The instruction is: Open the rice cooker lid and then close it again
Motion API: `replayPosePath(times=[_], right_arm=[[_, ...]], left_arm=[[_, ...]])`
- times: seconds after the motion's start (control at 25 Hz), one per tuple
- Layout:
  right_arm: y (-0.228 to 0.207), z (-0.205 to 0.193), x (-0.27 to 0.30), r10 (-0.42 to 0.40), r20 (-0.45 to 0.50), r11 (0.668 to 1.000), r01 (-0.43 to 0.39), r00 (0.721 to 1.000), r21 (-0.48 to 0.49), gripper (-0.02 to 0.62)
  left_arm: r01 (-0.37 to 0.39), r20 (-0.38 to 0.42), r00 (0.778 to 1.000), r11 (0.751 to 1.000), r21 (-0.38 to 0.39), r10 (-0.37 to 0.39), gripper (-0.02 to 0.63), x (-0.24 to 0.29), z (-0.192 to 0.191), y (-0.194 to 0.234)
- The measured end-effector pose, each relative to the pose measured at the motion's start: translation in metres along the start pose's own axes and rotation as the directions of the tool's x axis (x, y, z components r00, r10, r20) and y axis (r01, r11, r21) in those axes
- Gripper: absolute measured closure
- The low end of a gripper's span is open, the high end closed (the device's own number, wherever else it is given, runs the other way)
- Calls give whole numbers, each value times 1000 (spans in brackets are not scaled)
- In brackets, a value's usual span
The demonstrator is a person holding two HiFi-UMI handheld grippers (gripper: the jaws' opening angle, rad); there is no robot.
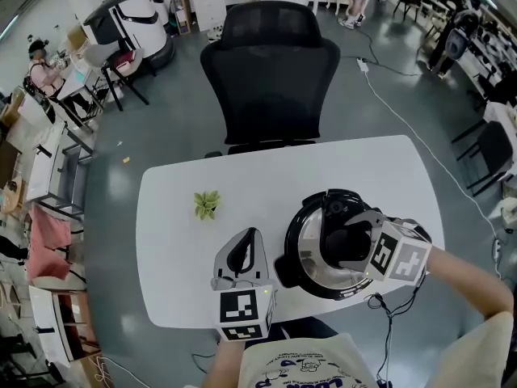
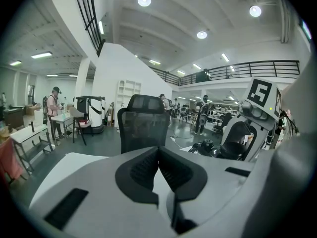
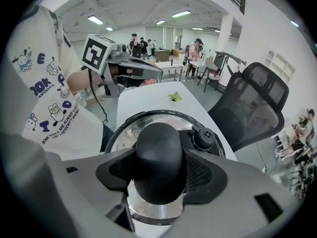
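Closest to us, our left gripper [image 1: 245, 245] hangs over the front of the white table [image 1: 174, 241]. Its jaws are pressed together with nothing between them, so it's basically just parked.

The action's on the right. Our right gripper [image 3: 159, 176] is pointing steeply down with its jaws clamped on the fat black knob [image 3: 157, 135] on top of the lid [image 1: 303, 249]. They stand pretty wide because the knob is chunky, but the pads look snug on both sides.

The rice cooker [image 1: 292, 280] sits at the near right part of the table, and the lid looks seated flat on it. We honestly can't tell whether this is the start of the opening or the tail of the closing. If it's the opening, the next move calls for a straight lift, maybe a twist first, without letting the knob slip or dragging the pot.

Further out there's a little green plant [image 1: 207, 204] mid-table, well apart from everything, and a black office chair [image 1: 271, 63] on the far side.
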State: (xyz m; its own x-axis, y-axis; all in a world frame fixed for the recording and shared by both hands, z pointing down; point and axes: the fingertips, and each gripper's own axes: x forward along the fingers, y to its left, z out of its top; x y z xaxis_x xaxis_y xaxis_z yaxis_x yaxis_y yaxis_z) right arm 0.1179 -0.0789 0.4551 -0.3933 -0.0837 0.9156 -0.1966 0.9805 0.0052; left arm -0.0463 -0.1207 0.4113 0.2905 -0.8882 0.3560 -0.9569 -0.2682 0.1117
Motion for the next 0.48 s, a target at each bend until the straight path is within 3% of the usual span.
replayPosePath(times=[0.2,0.48], right_arm=[[1,0,1,32,35,999,-32,999,-21,299],[0,4,-2,17,138,1000,-13,990,-28,301]], left_arm=[[4,-6,1000,1000,-3,-4,592,0,-4,-4],[2,-17,1000,1000,-12,-2,592,0,-10,-5]])
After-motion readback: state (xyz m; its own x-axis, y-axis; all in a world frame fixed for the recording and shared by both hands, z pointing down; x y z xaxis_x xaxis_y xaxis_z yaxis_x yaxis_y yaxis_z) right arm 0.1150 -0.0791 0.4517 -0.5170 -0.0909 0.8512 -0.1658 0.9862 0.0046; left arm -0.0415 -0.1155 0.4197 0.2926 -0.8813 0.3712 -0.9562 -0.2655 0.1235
